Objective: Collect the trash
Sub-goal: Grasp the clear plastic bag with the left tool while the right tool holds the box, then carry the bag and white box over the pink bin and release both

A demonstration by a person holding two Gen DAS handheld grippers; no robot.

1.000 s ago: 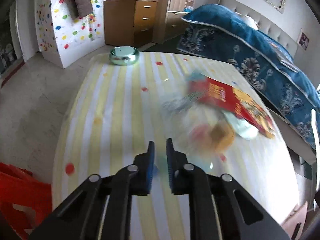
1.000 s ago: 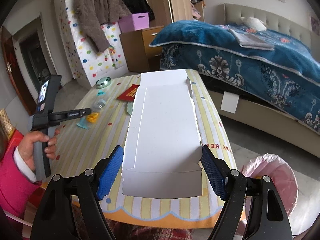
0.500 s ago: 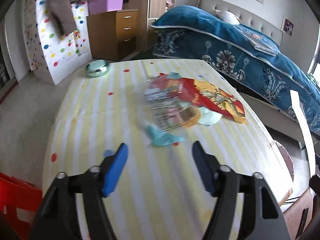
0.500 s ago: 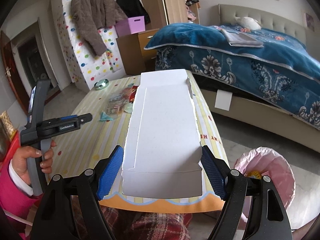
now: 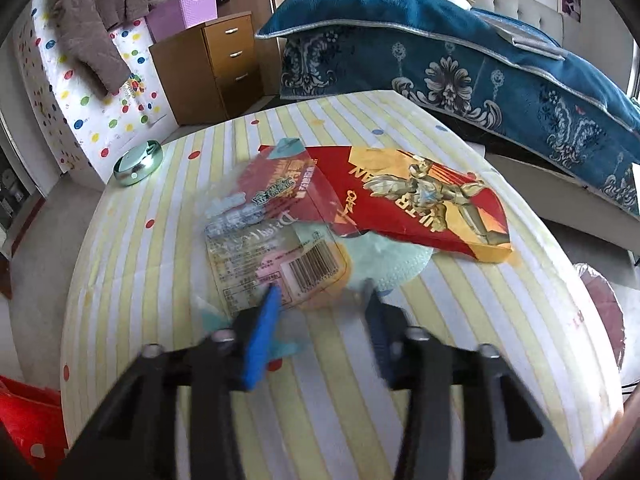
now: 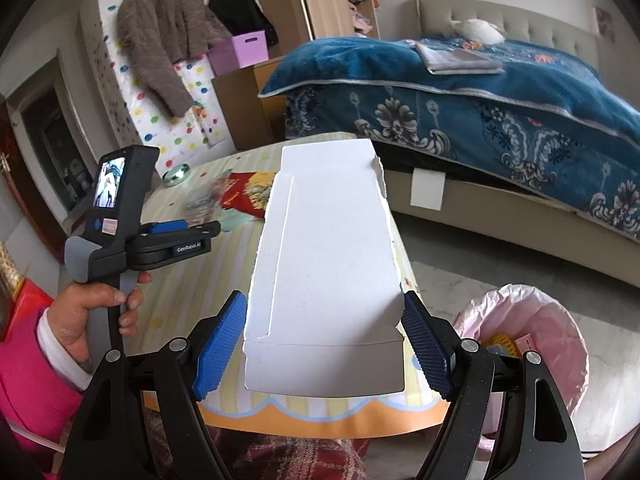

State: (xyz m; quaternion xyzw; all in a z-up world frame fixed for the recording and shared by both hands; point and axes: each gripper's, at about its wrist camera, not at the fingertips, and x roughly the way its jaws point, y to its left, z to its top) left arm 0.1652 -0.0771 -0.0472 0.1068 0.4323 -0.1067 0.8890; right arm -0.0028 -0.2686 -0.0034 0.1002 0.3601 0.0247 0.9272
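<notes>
On the striped table (image 5: 132,240), a loose heap of litter lies near the middle: a clear snack wrapper (image 5: 276,256) with a barcode, a red printed packet (image 5: 420,208) overlapping its far edge, and a pale green scrap (image 5: 388,256) tucked under both. The left gripper (image 5: 320,300) leans down over the near edge of this heap, and its jaws have just been closing, with the near edge of the wrapper lying between them; the tips are blurred, so I cannot tell whether the pads already press on the film, and the gap looks too wide for a firm pinch. It likely comes in low because a flat film can only be caught by its edge. The right gripper (image 6: 322,340) is clamped across the width of a flattened white carton (image 6: 324,264), held out above the table edge, probably kept ready for the pink-lined bin (image 6: 532,340) on the floor just to its right, where some bright rubbish already lies. A green round tin (image 5: 138,162) sits apart at the far corner.
</notes>
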